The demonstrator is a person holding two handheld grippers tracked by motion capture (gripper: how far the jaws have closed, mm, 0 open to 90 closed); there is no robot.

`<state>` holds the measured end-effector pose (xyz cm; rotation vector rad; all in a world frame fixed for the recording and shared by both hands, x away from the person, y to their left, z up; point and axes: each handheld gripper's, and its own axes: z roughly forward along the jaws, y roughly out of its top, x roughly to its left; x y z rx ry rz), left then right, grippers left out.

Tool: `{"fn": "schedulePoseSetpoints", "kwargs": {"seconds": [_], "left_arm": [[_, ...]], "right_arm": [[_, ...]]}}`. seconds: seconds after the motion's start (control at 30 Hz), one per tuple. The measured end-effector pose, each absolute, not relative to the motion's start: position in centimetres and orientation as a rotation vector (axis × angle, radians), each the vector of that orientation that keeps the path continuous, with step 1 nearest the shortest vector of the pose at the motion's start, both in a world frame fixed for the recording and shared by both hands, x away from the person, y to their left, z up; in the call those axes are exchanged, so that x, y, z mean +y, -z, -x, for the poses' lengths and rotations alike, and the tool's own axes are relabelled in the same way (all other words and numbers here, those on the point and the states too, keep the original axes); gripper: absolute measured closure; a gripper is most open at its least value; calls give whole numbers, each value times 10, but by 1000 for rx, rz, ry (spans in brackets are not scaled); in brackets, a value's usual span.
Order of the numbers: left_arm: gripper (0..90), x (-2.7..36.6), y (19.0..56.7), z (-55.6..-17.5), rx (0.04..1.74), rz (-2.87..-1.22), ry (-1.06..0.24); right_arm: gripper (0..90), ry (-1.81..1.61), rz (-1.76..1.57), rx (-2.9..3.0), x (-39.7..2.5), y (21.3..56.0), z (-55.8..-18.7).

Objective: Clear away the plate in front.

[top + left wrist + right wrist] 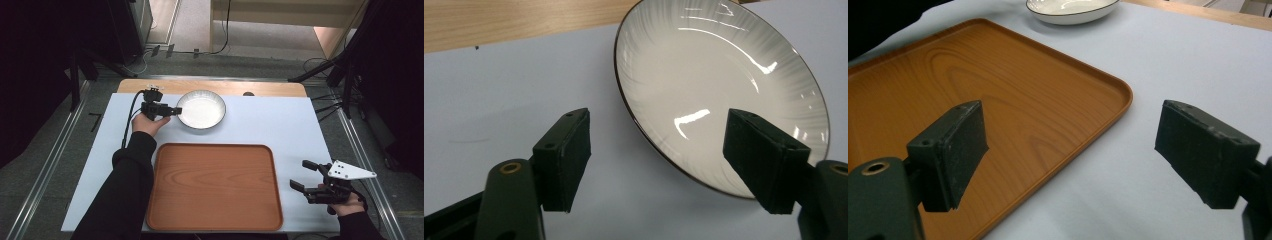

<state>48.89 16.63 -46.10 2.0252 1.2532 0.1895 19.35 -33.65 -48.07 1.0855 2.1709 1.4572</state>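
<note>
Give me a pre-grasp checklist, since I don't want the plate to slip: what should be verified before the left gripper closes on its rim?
1. Left gripper open: ok, jaws stand wide apart.
2. Plate rim between the jaws: ok, the near rim runs through the gap in the left gripper view.
3. Jaw contact with the rim: cannot tell; one jaw overlaps the plate in the picture.
4. Plate empty: ok, nothing lies in it.
5. Tray free to receive it: ok, its wooden surface is bare.
6. Right gripper out of the way: ok, open, beside the tray's right edge.
</note>
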Motion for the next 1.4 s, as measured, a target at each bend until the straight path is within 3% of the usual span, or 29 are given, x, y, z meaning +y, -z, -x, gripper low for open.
{"fn": "schedulePoseSetpoints", "kwargs": {"seconds": [0.17,0.2,0.23,0.33,0.53,0.83,1.2,1.4], "left_arm": [[321,157,472,-498,1283,-2014,-191],[398,155,474,-499,1298,-2011,-203],[398,155,474,-500,1313,-2004,-217],[561,154,479,-503,1363,-1947,-229],[702,146,490,-506,1410,-1908,-269],[759,146,509,-509,1452,-1711,-174],[799,142,509,-510,1531,-1634,-166],[858,151,506,-510,1568,-1513,-44]], "right_arm": [[141,-1456,-1083,2177,-337,481,-193],[141,-1457,-1086,2173,-337,481,-193],[141,-1457,-1086,2173,-337,481,-193],[140,-1465,-1089,2173,-337,481,-192],[141,-1466,-1086,2171,-338,481,-191],[141,-1460,-1085,2164,-339,480,-191],[141,-1451,-1073,2175,-338,480,-191],[141,-1445,-1077,2176,-338,481,-191]]}}
